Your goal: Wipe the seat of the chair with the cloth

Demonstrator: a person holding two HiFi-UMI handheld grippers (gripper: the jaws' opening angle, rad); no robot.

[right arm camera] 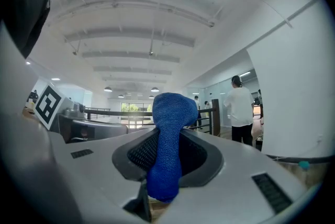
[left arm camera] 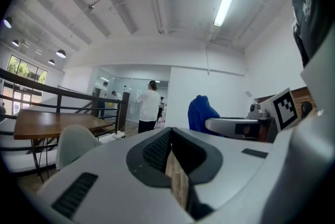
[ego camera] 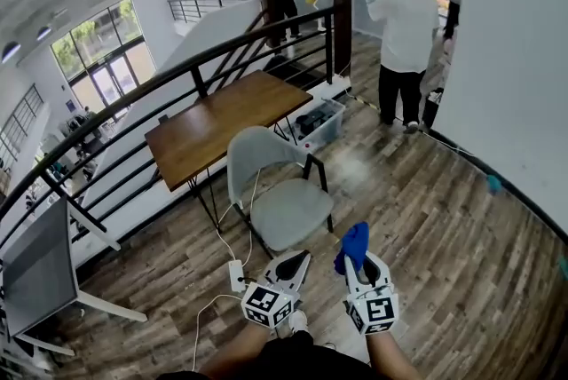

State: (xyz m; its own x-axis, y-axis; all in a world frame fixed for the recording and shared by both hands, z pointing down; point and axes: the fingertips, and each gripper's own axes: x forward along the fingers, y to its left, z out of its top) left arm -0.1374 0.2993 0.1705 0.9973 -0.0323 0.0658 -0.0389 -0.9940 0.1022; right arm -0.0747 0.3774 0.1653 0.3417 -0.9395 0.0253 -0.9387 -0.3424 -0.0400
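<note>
While side by side before the chair (ego camera: 288, 209), right gripper (right arm camera: 165, 165) jaws tight on cloth (right arm camera: 170, 129), left gripper (left arm camera: 171, 157) jaws together, empty.

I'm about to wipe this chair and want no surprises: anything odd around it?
A white power block lies on the floor beside the chair, its cables trailing loose, one rising close along the seat's left edge; it might snag while wiping.

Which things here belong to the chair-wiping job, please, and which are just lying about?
For the job: cloth, held in the right gripper; chair.
Lying about: table, power strip, box, screen.
</note>
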